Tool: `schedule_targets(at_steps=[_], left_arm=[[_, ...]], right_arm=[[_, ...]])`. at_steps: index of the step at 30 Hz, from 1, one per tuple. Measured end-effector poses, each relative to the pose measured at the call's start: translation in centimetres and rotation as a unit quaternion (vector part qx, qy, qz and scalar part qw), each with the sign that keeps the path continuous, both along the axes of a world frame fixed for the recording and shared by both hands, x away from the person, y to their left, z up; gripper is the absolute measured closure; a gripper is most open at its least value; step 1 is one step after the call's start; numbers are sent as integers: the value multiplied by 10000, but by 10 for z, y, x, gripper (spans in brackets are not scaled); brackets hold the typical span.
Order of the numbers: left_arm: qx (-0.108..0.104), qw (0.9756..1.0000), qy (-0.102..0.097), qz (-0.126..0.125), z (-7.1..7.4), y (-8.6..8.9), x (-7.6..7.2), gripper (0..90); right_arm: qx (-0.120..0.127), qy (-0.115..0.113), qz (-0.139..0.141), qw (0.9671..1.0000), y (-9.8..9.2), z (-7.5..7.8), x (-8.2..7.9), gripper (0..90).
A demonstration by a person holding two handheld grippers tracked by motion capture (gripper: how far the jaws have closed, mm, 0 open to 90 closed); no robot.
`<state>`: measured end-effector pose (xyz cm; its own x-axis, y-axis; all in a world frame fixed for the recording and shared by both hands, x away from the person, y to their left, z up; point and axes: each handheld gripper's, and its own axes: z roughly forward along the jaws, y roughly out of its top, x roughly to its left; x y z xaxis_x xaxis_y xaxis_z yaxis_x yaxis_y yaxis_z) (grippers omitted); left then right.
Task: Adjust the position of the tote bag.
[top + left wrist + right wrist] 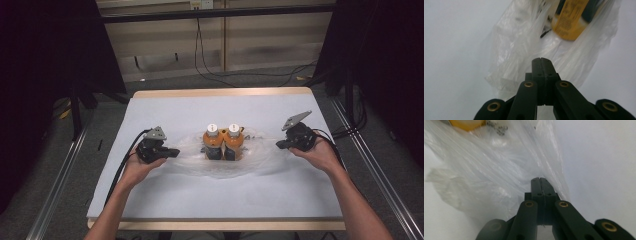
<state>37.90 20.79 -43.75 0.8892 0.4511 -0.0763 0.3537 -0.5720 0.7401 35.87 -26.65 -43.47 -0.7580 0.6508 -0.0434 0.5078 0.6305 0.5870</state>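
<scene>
Two orange bottles (223, 142) with white caps are seen standing side by side, touching, at the middle of the white table (165, 195), inside a clear plastic bag (260, 157) that is spread flat around them; the bag's outline is hard to trace in the high view, since the film nearly vanishes against the white surface. The left gripper (172, 153) is held just left of the bottles, at the bag's left edge; in the left gripper view its jaws are pressed together, with no gap between them, and the crumpled film (519, 50) lies directly at and beyond their tip; whether a fold of film is actually pinched between them cannot be told, because the tip covers that spot. One bottle (571, 22) is seen blurred and cut off by the upper edge of that view, its label unreadable. The right gripper (281, 144) is held just right of the bottles, at the bag's right edge; its jaws are likewise pressed together, with the film (499, 175) bunched against their left side, and a grip on it cannot be confirmed. A sliver of orange (466, 123) is cut off at the top of the right gripper view. Both forearms are cut off by the lower edge of the high view.
</scene>
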Motion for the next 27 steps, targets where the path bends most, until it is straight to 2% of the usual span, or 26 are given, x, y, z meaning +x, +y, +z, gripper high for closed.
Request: schedule_targets(at_steps=[2,3,6,10,11,15,18,20,21,25,27], left_arm=[[-162,9999,-41,46,4,0,-3,900],[-333,9994,10,34,6,0,-4,900],[-497,9988,-9,23,9,-1,-8,900],[-510,9987,-33,-84,11,-14,-16,900],[-447,9989,-85,-143,11,-17,-17,900],[-607,9978,-44,-259,11,-34,-22,900],[-660,9972,-72,-346,12,-46,-24,900],[-786,9961,-45,-409,14,-53,-25,900],[-787,9961,-51,-393,15,-58,-26,900],[-659,9960,-25,-606,10,-78,-31,900],[-704,9951,-17,-687,6,-89,-33,900]], right_arm=[[199,-101,15,9998,-2,5,-1,900],[265,-139,-12,9996,-2,7,-2,900],[420,-210,-30,9989,0,12,-5,900],[673,-353,20,9971,4,20,-6,900],[752,-371,43,9965,5,22,-5,900],[1062,-363,71,9937,13,27,-2,900],[1145,-365,148,9926,23,28,2,900],[1170,-371,193,9922,31,28,4,900],[1201,-380,236,9917,35,29,6,900],[1228,-322,397,9911,51,29,13,900],[1198,-324,445,9913,59,28,16,900]])
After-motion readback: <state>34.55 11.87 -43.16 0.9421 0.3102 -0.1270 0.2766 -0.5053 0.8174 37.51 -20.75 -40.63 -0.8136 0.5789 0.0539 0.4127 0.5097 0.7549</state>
